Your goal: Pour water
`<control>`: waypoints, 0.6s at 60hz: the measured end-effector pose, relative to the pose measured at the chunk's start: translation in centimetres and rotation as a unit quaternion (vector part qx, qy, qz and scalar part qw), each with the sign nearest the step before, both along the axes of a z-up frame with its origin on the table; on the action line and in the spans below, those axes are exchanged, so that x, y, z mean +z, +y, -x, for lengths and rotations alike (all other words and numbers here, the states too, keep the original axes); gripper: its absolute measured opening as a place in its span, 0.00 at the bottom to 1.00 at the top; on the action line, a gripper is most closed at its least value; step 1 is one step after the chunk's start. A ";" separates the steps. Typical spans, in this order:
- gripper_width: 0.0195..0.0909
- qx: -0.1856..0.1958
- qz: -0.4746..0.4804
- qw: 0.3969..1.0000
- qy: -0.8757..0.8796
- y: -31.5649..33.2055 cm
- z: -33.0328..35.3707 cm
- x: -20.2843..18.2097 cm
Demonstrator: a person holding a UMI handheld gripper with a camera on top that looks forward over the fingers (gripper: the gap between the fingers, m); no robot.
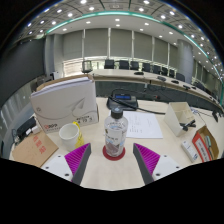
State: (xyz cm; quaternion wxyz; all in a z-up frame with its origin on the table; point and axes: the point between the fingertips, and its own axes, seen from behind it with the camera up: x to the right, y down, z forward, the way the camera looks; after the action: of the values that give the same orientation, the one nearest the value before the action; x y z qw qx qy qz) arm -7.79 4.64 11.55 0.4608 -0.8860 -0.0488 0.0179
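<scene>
You are holding the claw [112, 168] low over the counter [150, 140], fingers spread wide and gripping nothing. The purple pads [147, 156] are angling inward like a funnel, which suits a straight push onto an upright target.

The water bottle [116, 130] is standing upright at twelve o'clock from the claw, just ahead of the fingertips and centred on the gap between them. It is resting on what looks like a red coaster [114, 154]. Its cap appears to be on, though I cannot tell for sure.

The cup [69, 135], pale yellow and open-topped, is sitting at ten o'clock, near the bottle but apart from it. That spacing is probably leaving you room to tilt the bottle over it without knocking it.

A white box [62, 100] is standing behind the cup at about eleven o'clock. Papers [145, 123] are lying at one o'clock beyond the bottle.

Judgement: you are lining up for the grasp; no pouring is under way. The next move is likely calling for a level advance so both pads meet the bottle's body below the label.
</scene>
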 end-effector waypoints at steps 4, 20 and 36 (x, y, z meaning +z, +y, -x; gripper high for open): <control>0.93 -0.013 0.008 1.000 -0.021 -3.4 0.3 2.1; 0.94 -0.033 0.017 0.999 -0.018 -14.9 4.2 8.2; 0.94 -0.049 0.014 0.998 -0.027 -18.9 4.8 9.5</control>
State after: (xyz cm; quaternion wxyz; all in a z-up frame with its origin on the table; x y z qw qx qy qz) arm -12.56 -14.24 21.06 0.4471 -0.8939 -0.0174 -0.0274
